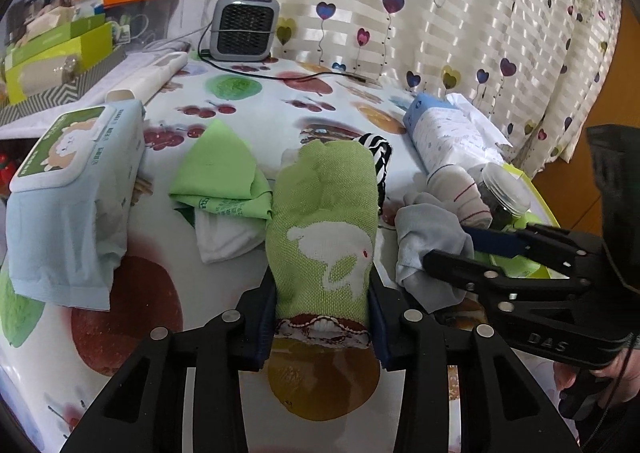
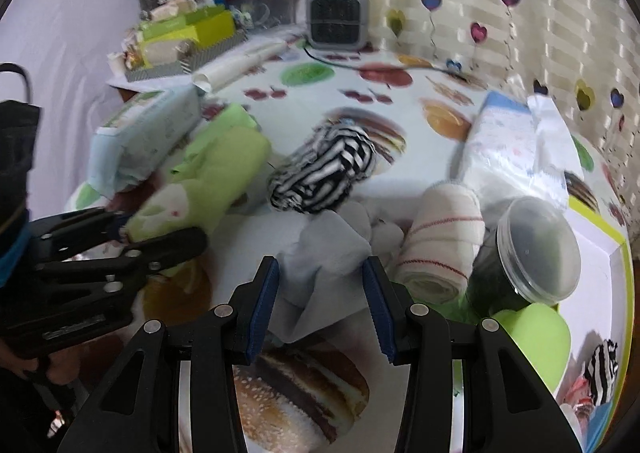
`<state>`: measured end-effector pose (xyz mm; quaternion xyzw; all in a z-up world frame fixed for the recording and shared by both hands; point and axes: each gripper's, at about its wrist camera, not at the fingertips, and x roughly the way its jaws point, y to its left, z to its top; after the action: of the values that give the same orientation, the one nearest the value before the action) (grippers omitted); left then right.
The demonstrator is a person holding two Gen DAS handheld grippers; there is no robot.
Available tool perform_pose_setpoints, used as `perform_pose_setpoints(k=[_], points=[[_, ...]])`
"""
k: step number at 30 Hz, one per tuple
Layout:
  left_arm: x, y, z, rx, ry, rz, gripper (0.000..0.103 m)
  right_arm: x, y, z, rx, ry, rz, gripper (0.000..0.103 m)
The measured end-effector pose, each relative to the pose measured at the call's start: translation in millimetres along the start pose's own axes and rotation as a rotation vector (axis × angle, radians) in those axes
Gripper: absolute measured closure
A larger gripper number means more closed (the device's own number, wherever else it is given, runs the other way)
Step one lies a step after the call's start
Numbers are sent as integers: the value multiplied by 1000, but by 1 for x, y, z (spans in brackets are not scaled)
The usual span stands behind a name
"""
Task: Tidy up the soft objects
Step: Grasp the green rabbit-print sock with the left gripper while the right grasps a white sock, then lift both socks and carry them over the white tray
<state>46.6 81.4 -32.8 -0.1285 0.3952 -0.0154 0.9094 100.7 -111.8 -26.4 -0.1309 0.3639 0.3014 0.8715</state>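
My left gripper point(image 1: 322, 305) is shut on a green sock with a white animal print point(image 1: 324, 221), its pads pinching the cuff end; the toe points away over the table. In the right wrist view that left gripper point(image 2: 160, 233) and the green sock point(image 2: 208, 181) sit at the left. My right gripper point(image 2: 322, 293) is shut on a crumpled pale grey cloth point(image 2: 320, 253), which fills the gap between both blue pads. From the left wrist view the right gripper point(image 1: 448, 245) reaches in from the right, with the grey cloth point(image 1: 424, 229) bunched around it.
A black-and-white striped sock point(image 2: 324, 169) lies mid-table. A rolled white sock with red lines point(image 2: 440, 241) and a lidded jar point(image 2: 536, 249) rest by a green-edged tray point(image 2: 600, 253). A folded green cloth point(image 1: 220, 173), a wipes pack point(image 1: 72, 181), a blue-white packet point(image 1: 448, 133) and a heater point(image 1: 245, 27) stand around.
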Motion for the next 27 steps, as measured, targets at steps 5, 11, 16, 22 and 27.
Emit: perform_pose_setpoints(k=[5,11,16,22,27], points=[[-1,1,0,-2,-3,-4,66,3,-3,-1,28,18,10,71],[-8,-2,0,-1,-14,-8,66,-2,3,-3,3,3,21,83],[-18,-5,1,2,-35,-10,66,-19,7,-4,-7,-48,19,84],[-36,-14,5,14,-72,-17,66,-52,12,-2,-16,-133,7,84],[-47,-23,8,28,-95,-28,66,-78,14,-5,-11,-190,4,84]])
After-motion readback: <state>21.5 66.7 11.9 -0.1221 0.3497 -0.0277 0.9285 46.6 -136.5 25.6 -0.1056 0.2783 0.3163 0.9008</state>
